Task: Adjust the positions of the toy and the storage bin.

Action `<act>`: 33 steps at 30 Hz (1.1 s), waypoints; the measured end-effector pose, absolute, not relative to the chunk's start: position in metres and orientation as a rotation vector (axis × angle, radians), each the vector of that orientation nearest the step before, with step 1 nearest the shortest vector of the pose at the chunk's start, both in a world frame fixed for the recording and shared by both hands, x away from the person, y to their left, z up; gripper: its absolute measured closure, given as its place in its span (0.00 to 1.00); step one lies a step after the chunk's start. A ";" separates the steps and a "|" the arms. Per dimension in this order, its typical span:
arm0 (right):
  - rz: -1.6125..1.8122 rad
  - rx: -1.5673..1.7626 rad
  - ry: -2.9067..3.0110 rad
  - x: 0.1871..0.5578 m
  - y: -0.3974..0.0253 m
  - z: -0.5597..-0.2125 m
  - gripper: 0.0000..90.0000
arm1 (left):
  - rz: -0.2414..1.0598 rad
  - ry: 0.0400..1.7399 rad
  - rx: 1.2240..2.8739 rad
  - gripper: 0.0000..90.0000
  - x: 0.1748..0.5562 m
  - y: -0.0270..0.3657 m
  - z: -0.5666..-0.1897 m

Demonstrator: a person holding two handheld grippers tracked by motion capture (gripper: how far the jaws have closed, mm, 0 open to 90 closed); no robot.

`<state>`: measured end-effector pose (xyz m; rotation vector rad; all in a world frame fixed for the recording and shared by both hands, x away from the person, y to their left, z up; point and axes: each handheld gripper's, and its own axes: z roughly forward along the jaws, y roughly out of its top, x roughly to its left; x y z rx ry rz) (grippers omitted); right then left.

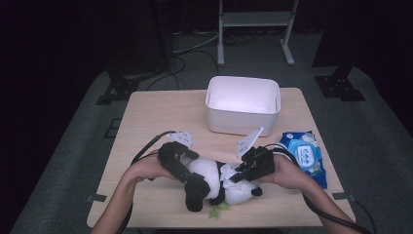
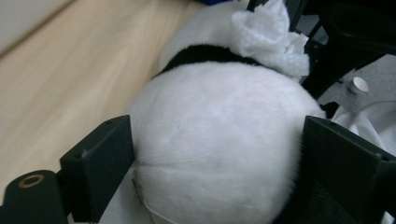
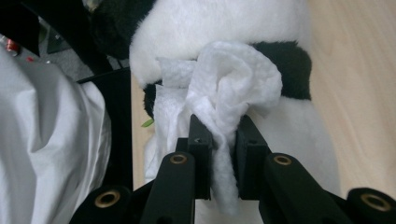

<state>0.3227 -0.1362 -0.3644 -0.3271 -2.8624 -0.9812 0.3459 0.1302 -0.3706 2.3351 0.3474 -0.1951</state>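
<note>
White and black plush makes up the toy panda (image 1: 214, 180), lying on its side at the near edge of the wooden table (image 1: 146, 122), its long axis running roughly left to right between the two tongs; its head end points toward the right gripper; a small green leaf (image 1: 217, 209) pokes out beneath it. The left hand (image 1: 146, 168) comes in from the near left, forearm angled inward, holding the left gripper (image 2: 215, 154) with its jaws spread wide around the panda's round white body, one jaw at each flank and touching the fur. The right hand (image 1: 287, 173) comes in from the near right, wrist bent toward the panda; the right gripper (image 3: 219, 140) has its jaws closed on a crumpled white wipe (image 3: 229, 84), which presses against the black band across the panda's body. Just beyond the right gripper lies a blue packet of wipes (image 1: 304, 153); farther off, past both grippers, stands a white tub (image 1: 243, 105).
</note>
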 end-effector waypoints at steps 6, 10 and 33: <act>-0.928 -0.290 -2.871 0.320 -0.133 -0.367 0.88 | -0.166 0.315 2.362 0.08 0.343 0.125 -0.377; -0.922 -0.286 -2.855 0.319 -0.132 -0.370 0.88 | -0.198 0.318 2.367 0.14 0.343 0.125 -0.377; -1.047 -0.376 -2.907 0.328 -0.142 -0.358 0.87 | -0.001 0.240 2.356 0.52 0.354 0.127 -0.362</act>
